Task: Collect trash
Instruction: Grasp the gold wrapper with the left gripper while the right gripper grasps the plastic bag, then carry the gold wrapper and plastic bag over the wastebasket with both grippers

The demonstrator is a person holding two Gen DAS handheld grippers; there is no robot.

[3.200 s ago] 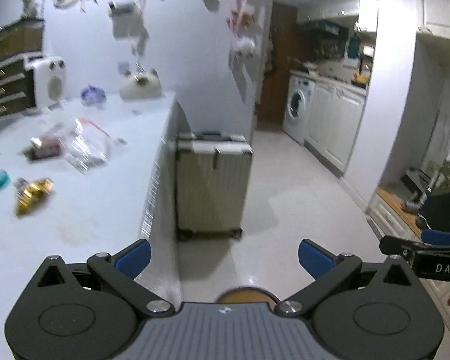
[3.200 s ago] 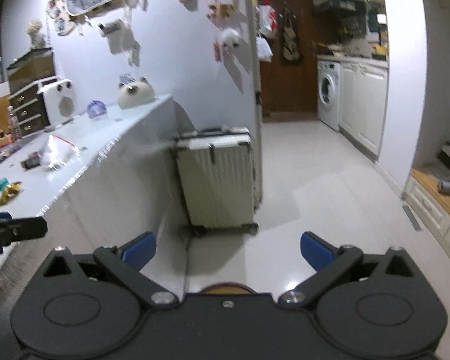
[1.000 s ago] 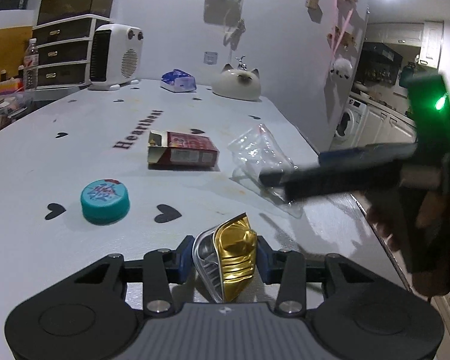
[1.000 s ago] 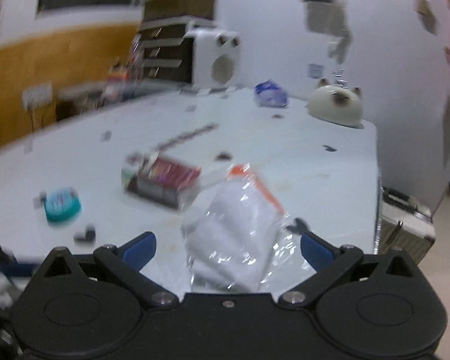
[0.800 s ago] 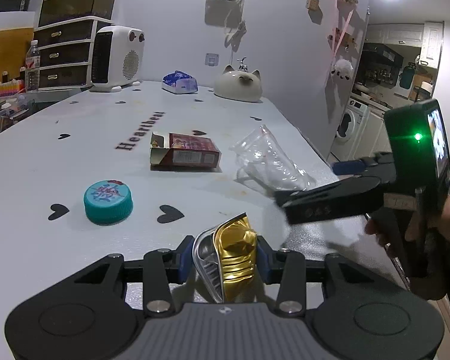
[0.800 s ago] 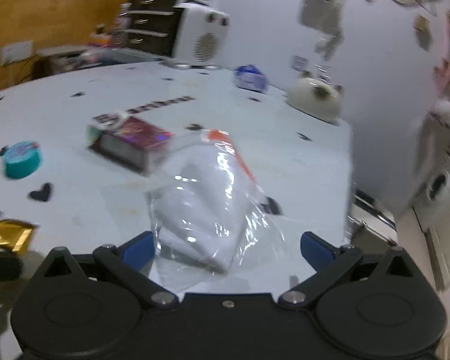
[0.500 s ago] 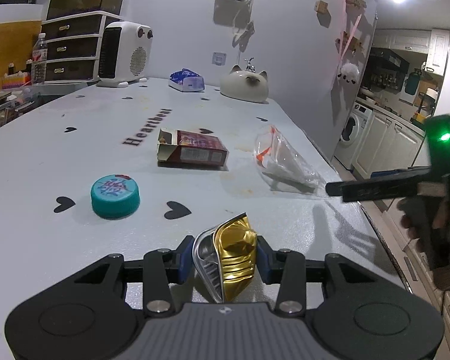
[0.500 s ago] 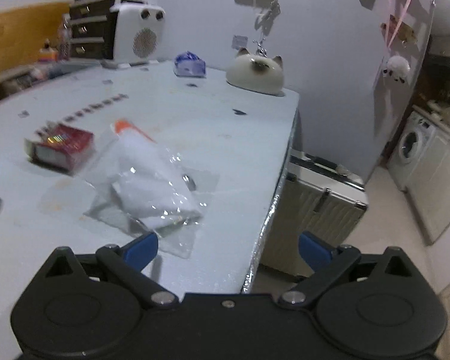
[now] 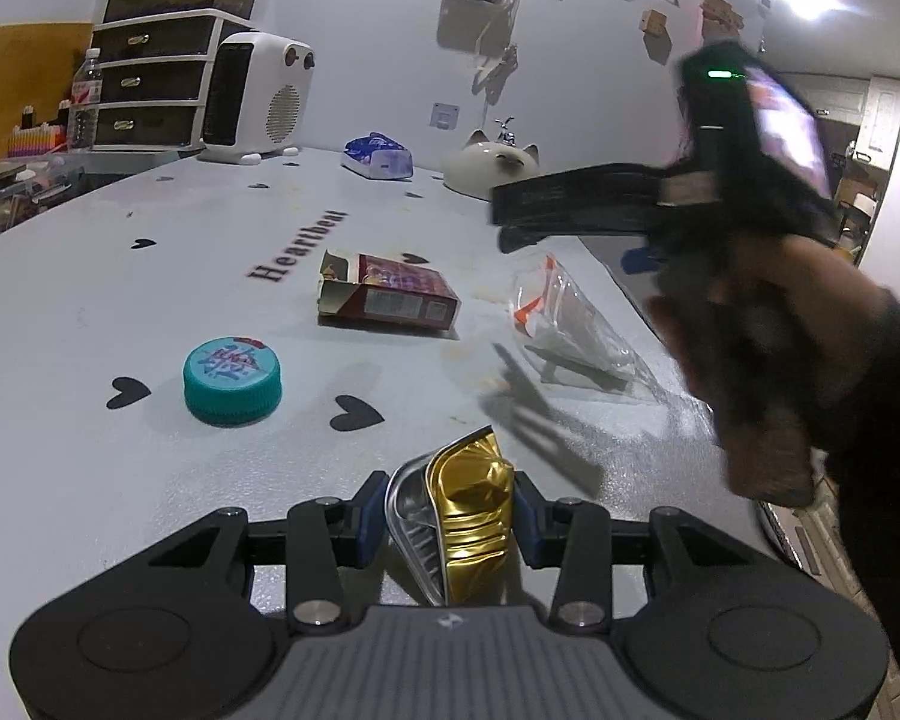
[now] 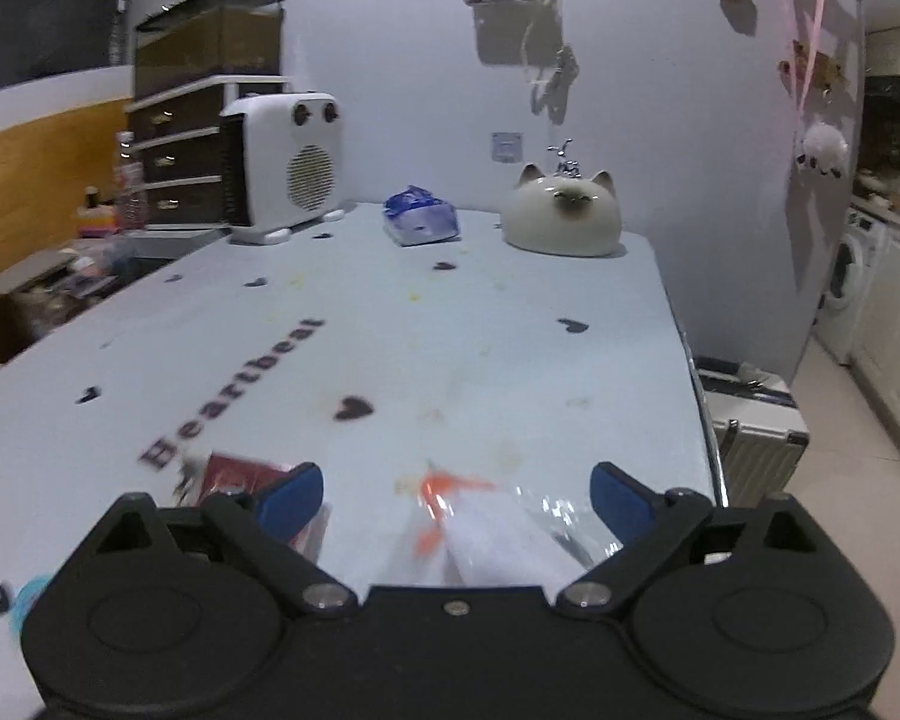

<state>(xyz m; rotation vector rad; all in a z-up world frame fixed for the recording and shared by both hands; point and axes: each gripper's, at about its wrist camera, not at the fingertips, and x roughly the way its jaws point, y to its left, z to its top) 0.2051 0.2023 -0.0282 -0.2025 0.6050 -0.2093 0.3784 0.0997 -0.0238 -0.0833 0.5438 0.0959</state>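
Note:
My left gripper [image 9: 448, 515] is shut on a crumpled gold foil wrapper [image 9: 471, 510] and holds it just above the white table [image 9: 90, 312]. A torn red carton [image 9: 387, 294], a teal bottle cap [image 9: 232, 380] and a clear plastic bag with an orange strip [image 9: 573, 333] lie on the table ahead. My right gripper [image 10: 456, 495] is open, hovering above the plastic bag [image 10: 498, 531], with the red carton [image 10: 240, 474] at its left finger. The right gripper also shows blurred in the left wrist view [image 9: 660, 198], above the bag.
A white heater [image 10: 282, 165], a blue tissue pack [image 10: 420, 222] and a cat-shaped ceramic [image 10: 561, 216] stand at the table's far end. Dark drawers [image 10: 180, 156] stand at the back left. A suitcase [image 10: 750, 426] stands on the floor beyond the table's right edge.
My right gripper has swung from the table's right edge to over the plastic bag and rose. My left gripper still holds the foil wrapper, hardly moved.

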